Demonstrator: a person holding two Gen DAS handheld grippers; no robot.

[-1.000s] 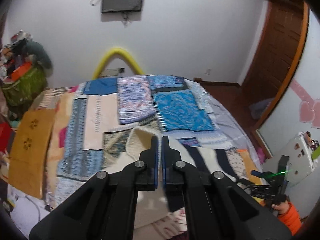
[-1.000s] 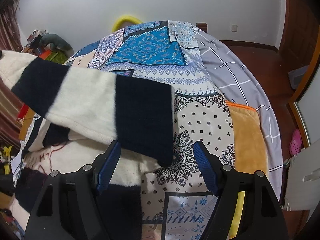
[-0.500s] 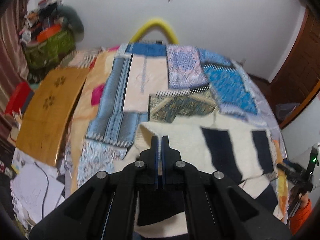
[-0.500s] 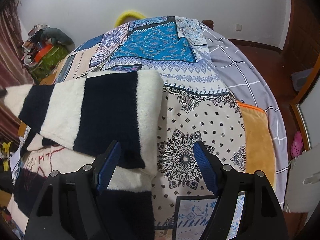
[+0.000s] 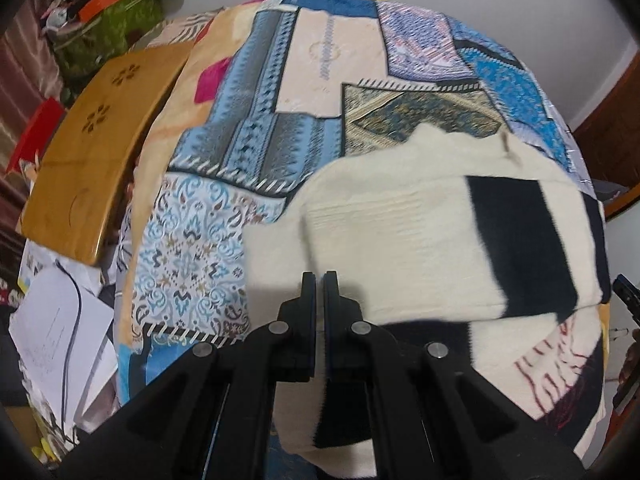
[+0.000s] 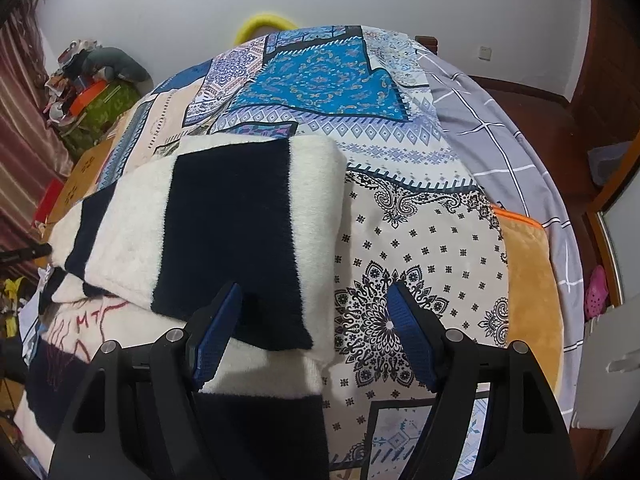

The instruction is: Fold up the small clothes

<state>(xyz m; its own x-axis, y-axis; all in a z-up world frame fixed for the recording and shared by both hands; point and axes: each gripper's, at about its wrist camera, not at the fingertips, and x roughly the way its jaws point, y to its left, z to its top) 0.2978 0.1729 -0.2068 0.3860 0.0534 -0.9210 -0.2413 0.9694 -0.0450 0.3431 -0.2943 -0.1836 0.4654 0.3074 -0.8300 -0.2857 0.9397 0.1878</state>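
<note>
Laying the sleeve flat is best done slowly: the fluffy cream-and-navy striped sweater (image 6: pixel 224 232) is spread on the patchwork bedspread (image 6: pixel 420 248), pinched by the closed left gripper (image 5: pixel 319 280); the right gripper (image 6: pixel 316 316) stands spread, empty.

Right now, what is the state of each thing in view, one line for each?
Striped sweater: lying on the bed, one sleeve folded across the body.
Left tongs: shut, tips at the cream cloth; a grip cannot be told.
Right tongs: open, over the sleeve's edge, holding nothing.
Patchwork bedcover: spread flat under the sweater.
</note>
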